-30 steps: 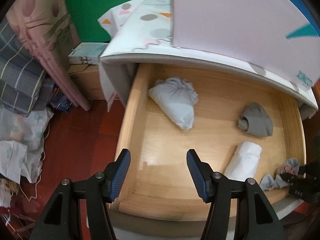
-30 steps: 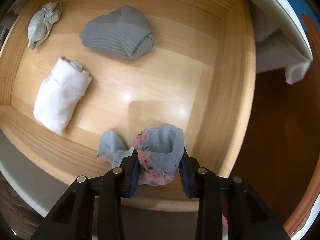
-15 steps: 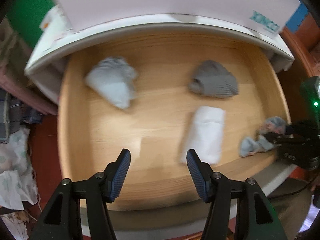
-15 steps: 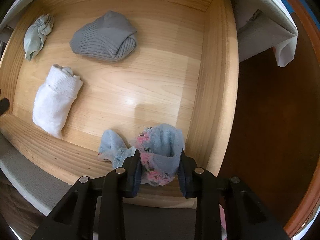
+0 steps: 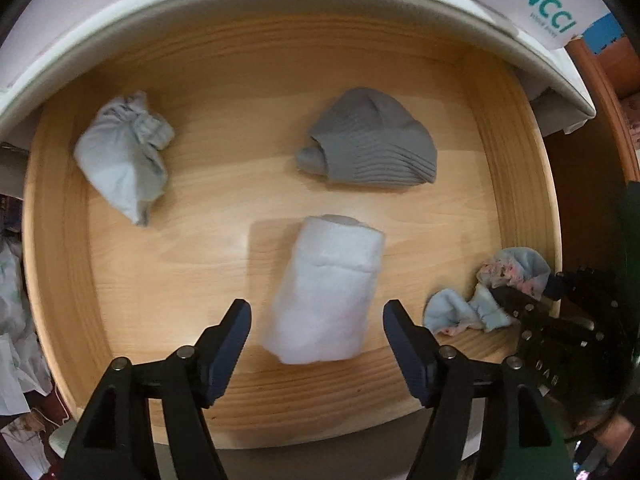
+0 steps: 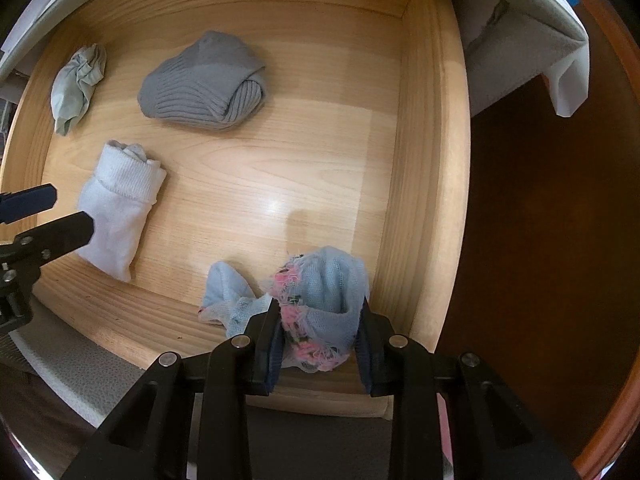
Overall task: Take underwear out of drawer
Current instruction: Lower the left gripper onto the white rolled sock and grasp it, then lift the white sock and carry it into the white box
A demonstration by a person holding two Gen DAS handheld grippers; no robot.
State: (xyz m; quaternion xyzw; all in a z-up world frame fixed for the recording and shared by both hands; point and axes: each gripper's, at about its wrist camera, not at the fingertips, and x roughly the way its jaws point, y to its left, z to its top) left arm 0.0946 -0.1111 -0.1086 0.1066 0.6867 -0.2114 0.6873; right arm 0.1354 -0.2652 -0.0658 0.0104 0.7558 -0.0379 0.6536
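Note:
An open wooden drawer (image 5: 60, 216) (image 6: 424, 160) holds several bundles. My right gripper (image 6: 320, 320) is shut on a light blue and pink piece of underwear (image 6: 324, 292) at the drawer's front right corner; it also shows in the left wrist view (image 5: 512, 272). My left gripper (image 5: 316, 316) is open, its fingers either side of the near end of a white rolled bundle (image 5: 324, 288) (image 6: 120, 208). A grey ribbed bundle (image 5: 372, 140) (image 6: 204, 84) lies at the back. A pale blue-grey bundle (image 5: 124, 156) (image 6: 78, 88) lies at the left.
A white padded edge (image 5: 280, 4) overhangs the drawer's back. Dark red-brown floor (image 6: 540, 220) lies to the drawer's right. Loose clothes (image 5: 12, 320) lie on the floor at the left. The right gripper's body (image 5: 560, 344) shows at the drawer's front right.
My left gripper has swung right from the drawer's left side and closed in over the white bundle. My right gripper has kept its hold on the blue and pink underwear and drawn back slightly.

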